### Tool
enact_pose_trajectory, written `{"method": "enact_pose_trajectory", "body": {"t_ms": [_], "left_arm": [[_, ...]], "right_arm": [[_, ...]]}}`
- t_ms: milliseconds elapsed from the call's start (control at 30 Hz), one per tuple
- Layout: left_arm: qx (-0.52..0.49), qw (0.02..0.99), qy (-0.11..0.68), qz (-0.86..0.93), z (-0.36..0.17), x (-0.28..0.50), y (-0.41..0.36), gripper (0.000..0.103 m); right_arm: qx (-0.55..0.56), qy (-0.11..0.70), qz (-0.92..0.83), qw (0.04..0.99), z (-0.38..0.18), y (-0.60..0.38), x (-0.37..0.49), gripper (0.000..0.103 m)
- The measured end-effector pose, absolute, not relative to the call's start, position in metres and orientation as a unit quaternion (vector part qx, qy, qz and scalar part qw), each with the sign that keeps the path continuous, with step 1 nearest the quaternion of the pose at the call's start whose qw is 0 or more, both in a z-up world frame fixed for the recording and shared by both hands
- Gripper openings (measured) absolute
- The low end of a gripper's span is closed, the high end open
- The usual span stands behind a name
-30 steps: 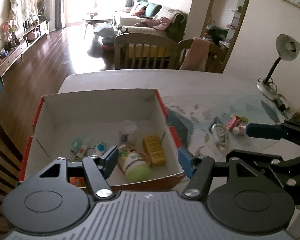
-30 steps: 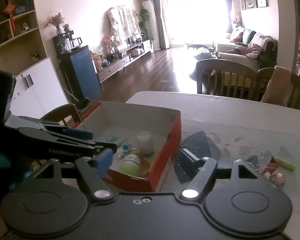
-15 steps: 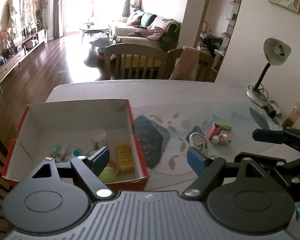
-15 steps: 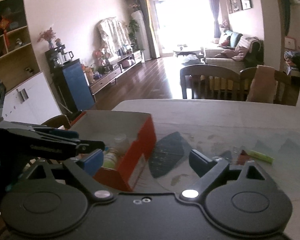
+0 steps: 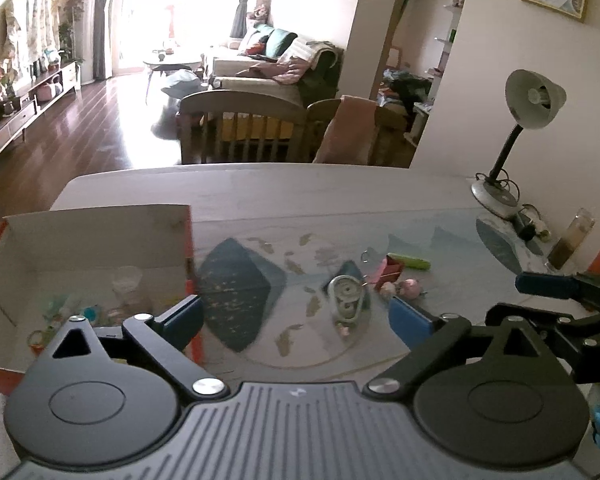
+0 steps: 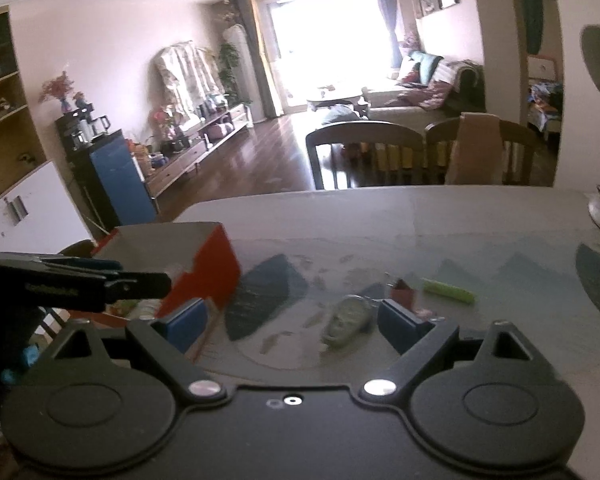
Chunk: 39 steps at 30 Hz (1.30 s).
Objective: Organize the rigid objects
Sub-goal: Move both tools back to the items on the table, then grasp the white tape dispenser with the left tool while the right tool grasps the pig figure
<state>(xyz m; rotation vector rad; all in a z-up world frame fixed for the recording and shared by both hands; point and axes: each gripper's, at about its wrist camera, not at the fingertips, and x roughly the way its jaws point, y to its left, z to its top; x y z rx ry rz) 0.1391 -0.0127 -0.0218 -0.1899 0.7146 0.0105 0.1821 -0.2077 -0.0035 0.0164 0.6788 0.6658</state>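
Note:
A white cardboard box with red sides [image 5: 172,220] stands on the left of the table and holds several small items, blurred here. To its right lie a pale oval clear-cased thing [image 5: 346,294], a small red piece [image 5: 394,268], a green tube [image 5: 410,262] and pink trinkets [image 5: 410,286]. My left gripper [image 5: 294,316] hovers before the oval thing; its jaws are opening, with nothing between them. My right gripper [image 6: 292,320] is open and empty, with the oval thing [image 6: 348,318], red piece [image 6: 402,290] and green tube [image 6: 448,290] ahead and the box [image 6: 216,264] to its left.
A desk lamp [image 5: 512,140] and a glass bottle [image 5: 570,240] stand at the table's far right by the wall. Wooden chairs [image 5: 240,128] line the far edge. The right gripper's fingers [image 5: 552,284] reach in from the right of the left wrist view.
Both grippers have moved right, away from the box toward the loose items. The left jaws have spread much wider and the right jaws a little. The bottle stays in the box.

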Motion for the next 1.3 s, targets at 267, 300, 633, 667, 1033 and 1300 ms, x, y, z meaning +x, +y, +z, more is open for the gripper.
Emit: {"method": "enact_pose_trajectory", "body": {"t_ms": [267,300,633,667,1033,1300], "left_arm": [[-0.082,0.932,0.353,0.005,-0.045,0.172,-0.048,0.103],[-0.085,0.931,0.355,0.004,-0.049,0.177,-0.052,0.103],[-0.096,0.919,0.381,0.019,-0.103,0.226,-0.079,0.103],[-0.092,0.919,0.383,0.020,-0.108,0.230,-0.080,0.103],[-0.065,0.907,0.415,0.026,-0.154,0.268,-0.087,0.103],[-0.058,0.902,0.427,0.032,-0.176,0.283,-0.087,0.103]], "right_arm": [[0.001,0.343,0.291,0.893,-0.021,-0.242,0.208,0.092],[-0.002,0.344,0.289,0.894,-0.023,-0.245,0.211,0.092],[-0.014,0.367,0.258,0.894,-0.055,-0.255,0.262,0.092],[-0.013,0.371,0.256,0.892,-0.058,-0.254,0.267,0.092],[-0.009,0.426,0.233,0.874,-0.106,-0.230,0.310,0.090],[0.001,0.464,0.224,0.857,-0.133,-0.214,0.335,0.087]]}}
